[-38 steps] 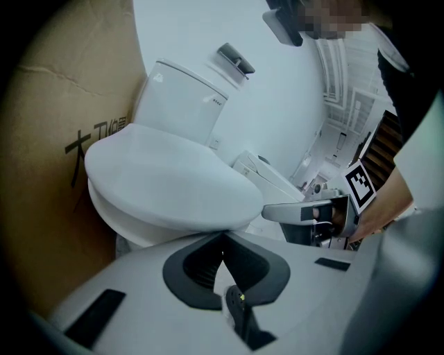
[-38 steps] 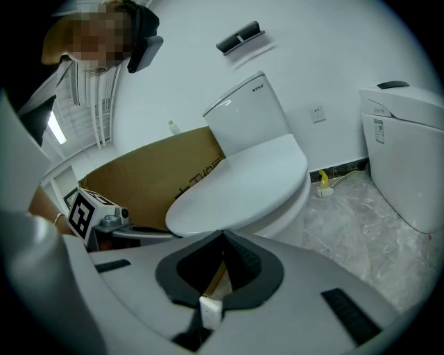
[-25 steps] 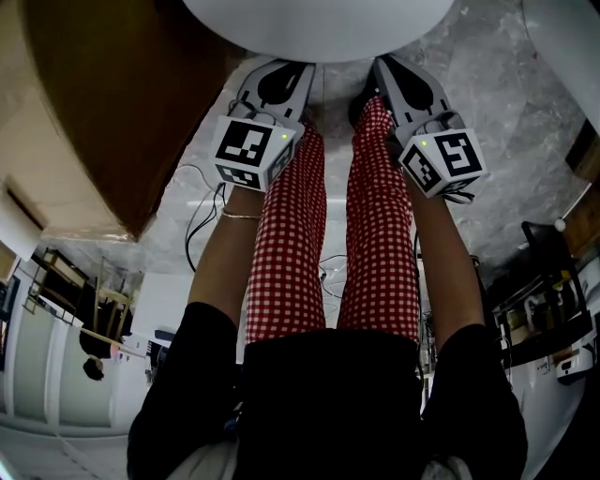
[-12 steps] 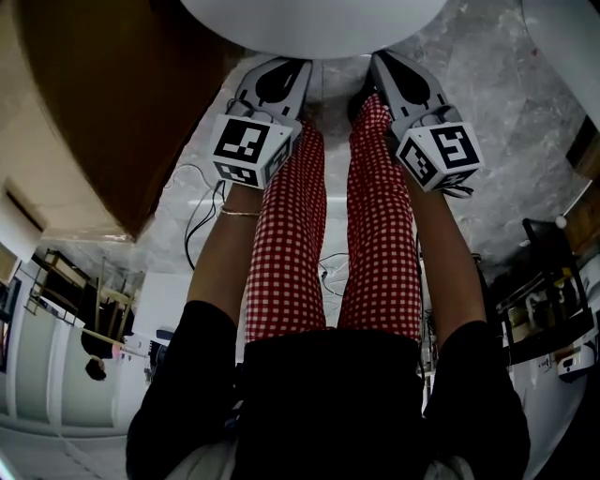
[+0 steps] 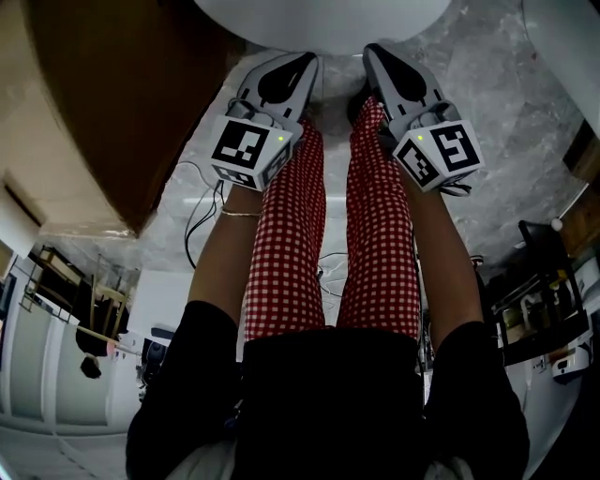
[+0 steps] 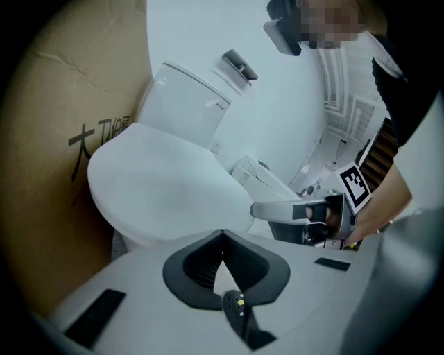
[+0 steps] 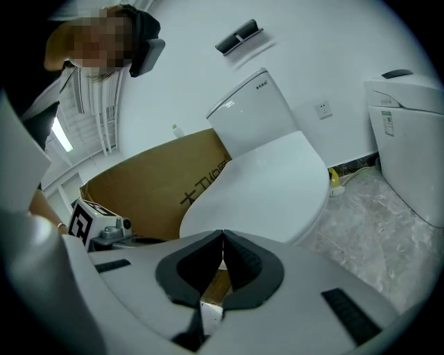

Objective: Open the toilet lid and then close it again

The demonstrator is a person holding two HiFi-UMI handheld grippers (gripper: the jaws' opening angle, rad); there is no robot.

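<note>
While the toilet lid (image 7: pixel 263 186) lies closed | white, smooth, oval

Head view: high up, looks steeply down past the person's legs to the floor (image 5: pixel 506 103). Its top edge just catches the lid (image 5: pixel 319 19), with the left claw (image 5: pixel 307 61) and right claw (image 5: pixel 370 52) right under it. Left gripper view: low and close, looks along its claw at the lid front and the tank (image 6: pixel 184 97), with the right claw at frame right. Right gripper view: alongside, faces the same lid and tank from the other side. All three views share the lid and the box (image 5: pixel 112 112).
</note>
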